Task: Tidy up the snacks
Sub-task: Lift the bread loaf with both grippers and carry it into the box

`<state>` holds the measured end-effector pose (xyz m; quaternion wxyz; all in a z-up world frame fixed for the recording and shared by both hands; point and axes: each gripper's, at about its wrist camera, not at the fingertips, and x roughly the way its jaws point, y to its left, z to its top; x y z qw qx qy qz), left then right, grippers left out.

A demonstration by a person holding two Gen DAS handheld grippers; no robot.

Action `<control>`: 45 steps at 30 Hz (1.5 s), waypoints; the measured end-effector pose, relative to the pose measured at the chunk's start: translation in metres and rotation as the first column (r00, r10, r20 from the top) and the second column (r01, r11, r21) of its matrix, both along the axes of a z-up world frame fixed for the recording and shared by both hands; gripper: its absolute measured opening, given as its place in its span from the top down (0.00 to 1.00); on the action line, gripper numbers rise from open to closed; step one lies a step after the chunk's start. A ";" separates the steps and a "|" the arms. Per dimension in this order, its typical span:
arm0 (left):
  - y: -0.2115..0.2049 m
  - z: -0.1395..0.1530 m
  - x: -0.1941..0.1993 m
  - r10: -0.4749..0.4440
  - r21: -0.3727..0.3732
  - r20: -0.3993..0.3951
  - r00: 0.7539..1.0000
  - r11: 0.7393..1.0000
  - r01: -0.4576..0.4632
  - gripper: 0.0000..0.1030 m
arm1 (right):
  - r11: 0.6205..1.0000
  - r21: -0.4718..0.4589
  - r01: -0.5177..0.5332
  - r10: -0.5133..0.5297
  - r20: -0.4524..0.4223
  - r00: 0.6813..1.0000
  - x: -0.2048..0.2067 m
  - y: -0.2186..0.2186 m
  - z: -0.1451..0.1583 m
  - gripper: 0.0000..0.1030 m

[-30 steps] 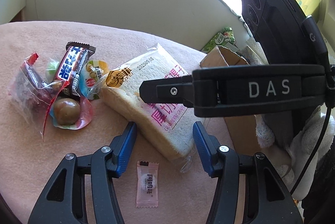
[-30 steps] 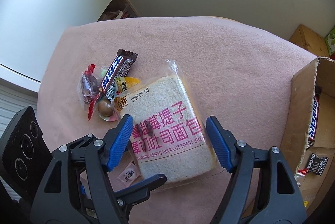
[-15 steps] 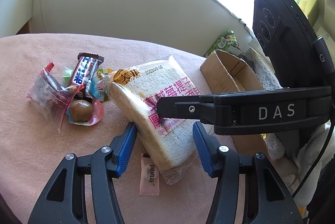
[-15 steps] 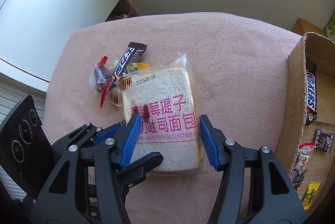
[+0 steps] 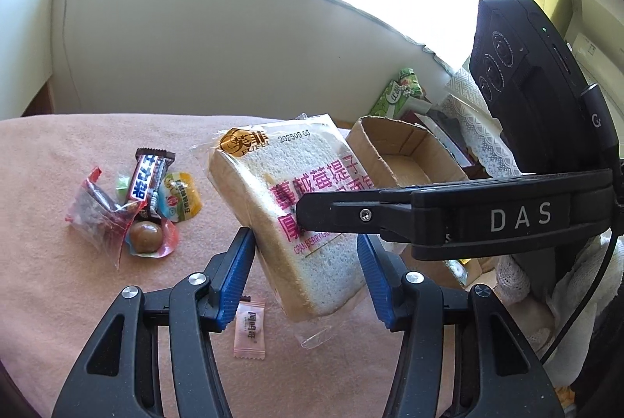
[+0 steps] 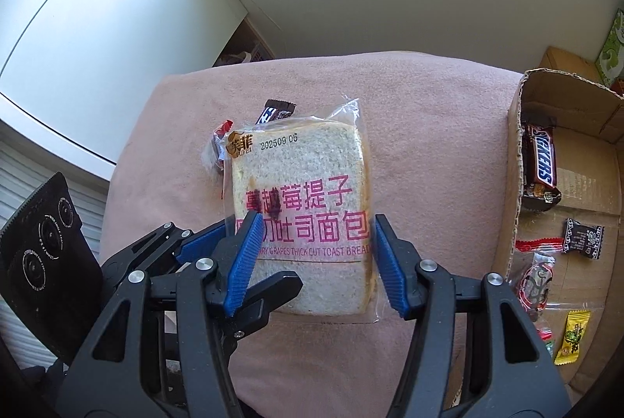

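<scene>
Holding: I have the bread packet (image 6: 300,215) pinched between the fingers of my right gripper (image 6: 314,250), the blue pads pressed on its two side edges near the lower half; it hangs lifted off the pink worktop (image 6: 429,113).
Why this grip: clamping the narrow sides keeps the soft slice from folding and leaves the printed face up, so I judge it ready to carry to the cardboard box (image 6: 514,184) on my right.
Left gripper: my left gripper (image 5: 308,281) hangs just below the bread (image 5: 288,207), fingers spread wide on either side of it; whether the left pad brushes the wrapper I cannot tell.
Why left stays near: I read it as a standby, with the small pink sachet (image 5: 249,326) lying on the worktop under it.
Bread axis: long axis runs away from my right wrist camera, logo and date end far, crimped clear tail toward me; from the left view it is tilted, far end higher.
Box: already holds a Snickers bar (image 6: 540,160) and small sweets, so some sorting looks done.
Left on worktop: a chocolate bar (image 5: 150,180), a red clear bag (image 5: 99,219) and a brown egg pack (image 5: 146,236), clustered well apart from the box.
</scene>
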<state>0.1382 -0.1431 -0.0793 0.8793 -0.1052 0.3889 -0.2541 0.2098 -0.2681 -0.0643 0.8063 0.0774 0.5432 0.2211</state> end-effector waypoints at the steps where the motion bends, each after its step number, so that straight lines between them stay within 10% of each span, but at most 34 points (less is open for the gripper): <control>1: -0.002 0.003 -0.001 -0.004 0.004 0.009 1.000 1.000 0.004 0.49 | 1.000 0.006 0.003 -0.003 0.005 1.000 -0.002 -0.005 0.003 0.42; 26: -0.119 0.032 0.016 -0.204 0.060 0.110 0.973 0.978 0.199 0.49 | 0.980 0.044 0.196 -0.199 0.110 0.974 -0.042 -0.125 0.053 0.42; 45: -0.177 0.019 0.002 -0.308 0.132 0.062 0.949 0.945 0.298 0.49 | 0.954 0.056 0.293 -0.296 0.069 0.953 -0.053 -0.199 0.025 0.42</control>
